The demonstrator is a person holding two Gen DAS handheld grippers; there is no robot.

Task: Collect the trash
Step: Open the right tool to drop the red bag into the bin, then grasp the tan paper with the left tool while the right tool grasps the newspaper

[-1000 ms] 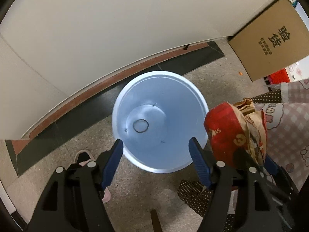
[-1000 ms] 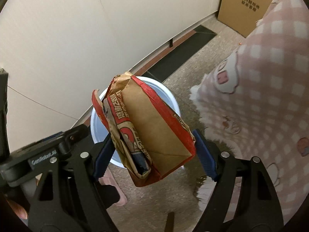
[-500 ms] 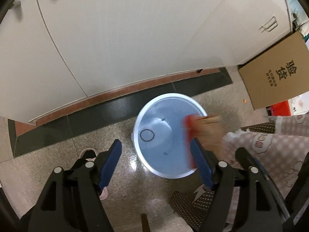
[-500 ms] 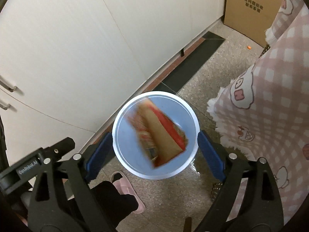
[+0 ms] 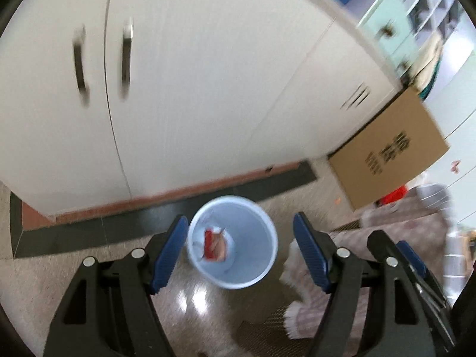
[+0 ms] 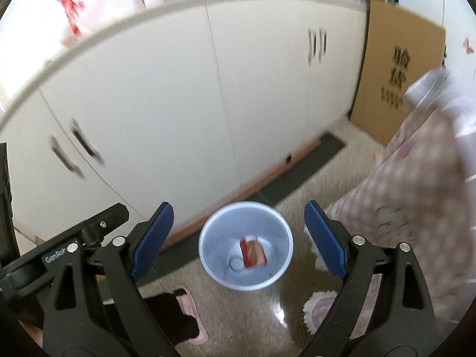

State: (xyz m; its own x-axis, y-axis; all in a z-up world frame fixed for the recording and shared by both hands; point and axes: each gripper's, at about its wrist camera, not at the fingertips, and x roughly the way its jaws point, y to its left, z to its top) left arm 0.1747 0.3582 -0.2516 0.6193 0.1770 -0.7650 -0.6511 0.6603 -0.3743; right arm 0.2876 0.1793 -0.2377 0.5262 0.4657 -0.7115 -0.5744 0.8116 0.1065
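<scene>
A pale blue waste bin stands on the speckled floor in front of white cupboards. The red and brown paper bag lies at its bottom, next to a ring mark. High above the bin, my left gripper is open with nothing between its blue pads. My right gripper is also open and empty, with the bin framed between its fingers far below. The right gripper's black frame shows at the right of the left wrist view.
White cupboard doors with metal handles run behind the bin, over a dark floor strip. A cardboard box leans at the right. A pink checked blanket hangs to the right. A pink slipper lies left of the bin.
The right gripper let go of the paper bag, which fell into the bin. Both grippers have risen well above the bin, so it looks much smaller and more cupboard shows.
</scene>
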